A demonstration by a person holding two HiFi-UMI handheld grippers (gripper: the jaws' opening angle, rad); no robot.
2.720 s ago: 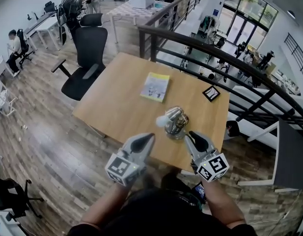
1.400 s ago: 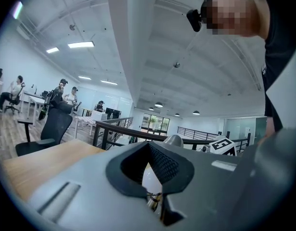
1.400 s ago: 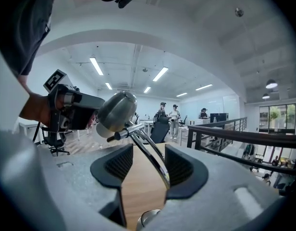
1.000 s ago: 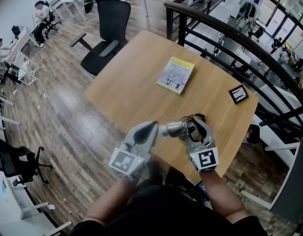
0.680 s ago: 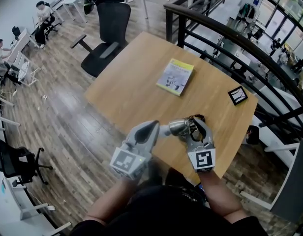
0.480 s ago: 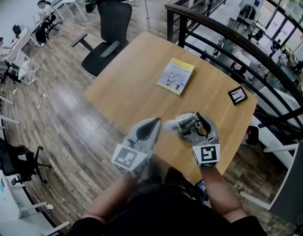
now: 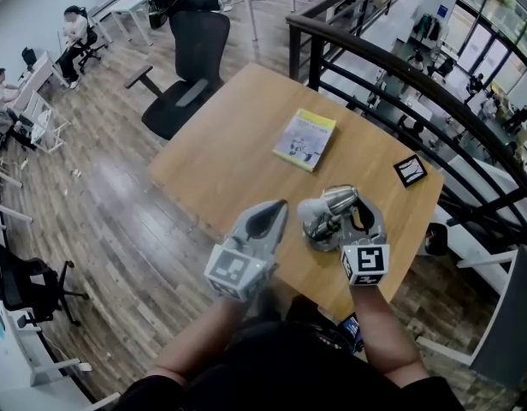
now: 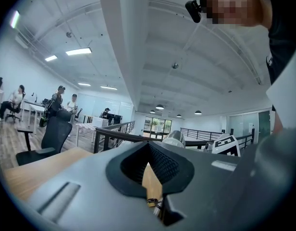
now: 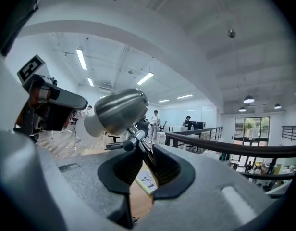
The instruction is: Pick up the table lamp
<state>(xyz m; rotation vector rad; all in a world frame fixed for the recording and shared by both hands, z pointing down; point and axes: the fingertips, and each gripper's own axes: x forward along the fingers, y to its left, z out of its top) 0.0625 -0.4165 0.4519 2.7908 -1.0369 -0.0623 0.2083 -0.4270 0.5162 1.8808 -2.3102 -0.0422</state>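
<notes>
table lamp (image 7: 330, 204) head stands higher than second ago; lamp sits near front edge of table (image 7: 229, 152). right gripper (image 9: 147, 153) jaws closing, clamped on thin stem (image 9: 138, 146). left gripper (image 7: 272, 214) clenched, empty, just beside. you hold squeeze firm, lift straight, watch base (image 7: 375, 223) swing.

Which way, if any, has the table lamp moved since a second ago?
Yes. The table lamp has shifted toward the yellow book, up the head view.

No legible text anywhere. Booklet (image 7: 305, 139) beyond the right gripper (image 7: 356, 221): cover print too small. Gripper cube (image 7: 365, 264): square marker only.
</notes>
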